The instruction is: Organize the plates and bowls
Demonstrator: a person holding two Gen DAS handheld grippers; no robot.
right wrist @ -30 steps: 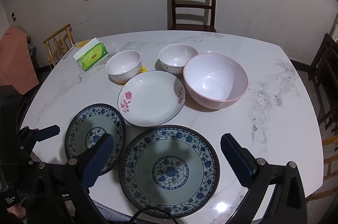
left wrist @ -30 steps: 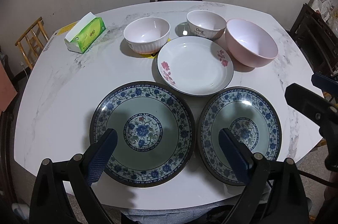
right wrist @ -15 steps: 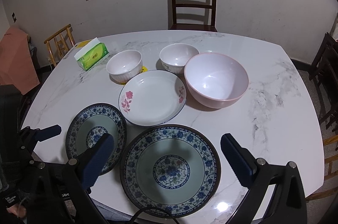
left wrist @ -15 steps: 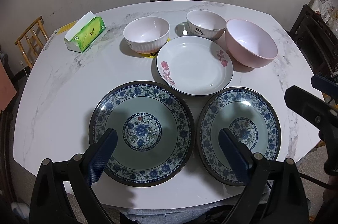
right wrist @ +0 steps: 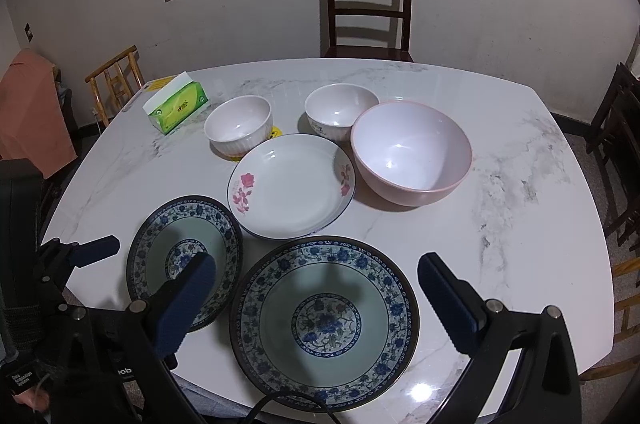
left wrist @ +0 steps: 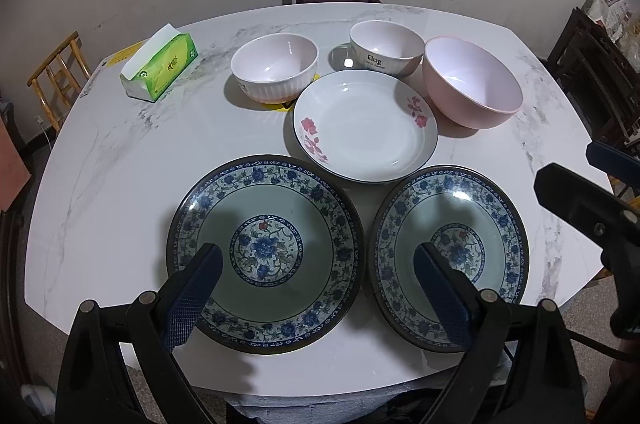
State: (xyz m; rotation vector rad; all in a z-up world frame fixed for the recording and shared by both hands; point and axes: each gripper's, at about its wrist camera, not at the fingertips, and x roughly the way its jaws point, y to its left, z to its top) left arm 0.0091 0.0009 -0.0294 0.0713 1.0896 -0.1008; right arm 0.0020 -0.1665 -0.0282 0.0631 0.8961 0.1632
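Two blue-patterned plates lie side by side at the table's near edge, the left plate (left wrist: 266,252) (right wrist: 184,256) and the right plate (left wrist: 450,256) (right wrist: 324,322). Behind them sits a white plate with pink flowers (left wrist: 366,132) (right wrist: 292,184). Further back stand a ribbed white bowl (left wrist: 276,70) (right wrist: 238,124), a small white bowl (left wrist: 386,46) (right wrist: 340,110) and a big pink bowl (left wrist: 472,80) (right wrist: 412,152). My left gripper (left wrist: 316,252) hovers open, straddling the gap between the blue plates. My right gripper (right wrist: 316,262) hangs open above the right plate. Neither holds anything.
A green tissue box (left wrist: 160,68) (right wrist: 178,106) lies at the back left of the white marble table (left wrist: 100,184). A dark chair (right wrist: 366,8) stands behind the table, a wooden chair (left wrist: 60,72) to its left, and dark chairs (left wrist: 592,72) to its right.
Both views have shifted only very slightly. No dish has moved, and both grippers stay open.
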